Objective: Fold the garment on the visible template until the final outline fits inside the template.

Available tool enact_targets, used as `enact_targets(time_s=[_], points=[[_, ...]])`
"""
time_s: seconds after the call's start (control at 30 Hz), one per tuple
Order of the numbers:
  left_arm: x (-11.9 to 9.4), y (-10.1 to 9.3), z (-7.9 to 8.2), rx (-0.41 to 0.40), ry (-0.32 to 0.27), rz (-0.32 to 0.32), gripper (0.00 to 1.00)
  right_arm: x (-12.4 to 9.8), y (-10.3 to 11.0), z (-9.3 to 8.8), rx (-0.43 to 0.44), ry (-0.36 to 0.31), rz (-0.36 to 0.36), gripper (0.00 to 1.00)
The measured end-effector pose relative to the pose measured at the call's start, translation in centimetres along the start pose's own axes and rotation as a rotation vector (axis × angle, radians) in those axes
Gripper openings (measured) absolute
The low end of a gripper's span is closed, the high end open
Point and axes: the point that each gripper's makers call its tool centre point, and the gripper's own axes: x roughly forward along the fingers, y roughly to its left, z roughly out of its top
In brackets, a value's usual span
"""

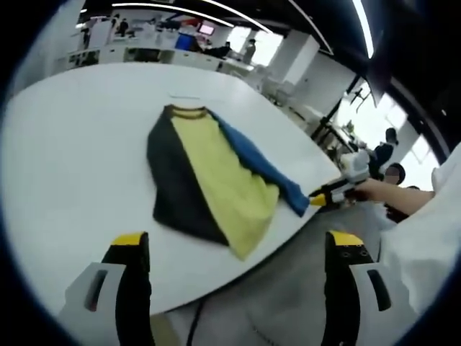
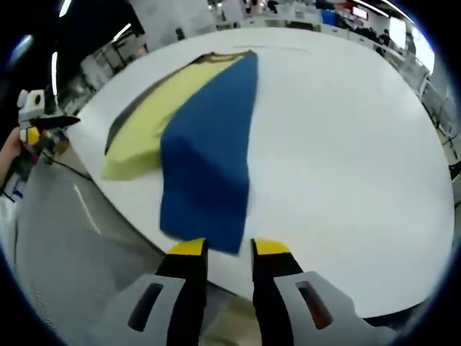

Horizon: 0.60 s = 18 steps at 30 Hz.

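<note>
A garment (image 1: 209, 173) with black, yellow and blue panels lies flat on the round white table (image 1: 79, 158), its collar pointing away. Its blue panel (image 2: 209, 151) reaches the near table edge. My right gripper (image 2: 230, 249) sits at that blue panel's near corner, jaws a narrow gap apart with the cloth edge between the tips. In the left gripper view that right gripper (image 1: 317, 198) touches the blue corner from the right. My left gripper (image 1: 238, 241) hangs off the table edge, jaws wide apart and holding nothing. It shows as the left gripper (image 2: 54, 122), in a hand.
A faint thin line (image 1: 184, 96) is marked on the table just beyond the collar. Grey floor lies below the table edge (image 2: 94, 216). Desks and people stand far behind in the room. A person's sleeve (image 1: 425, 231) is at the right.
</note>
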Motion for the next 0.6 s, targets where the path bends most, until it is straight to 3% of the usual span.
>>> enact_targets(time_s=[0.6], points=[[1.2,0.3,1.4,0.005,0.003,-0.007,0.98,0.2,-0.3,-0.1,-0.055,0.033,-0.040,0.13]])
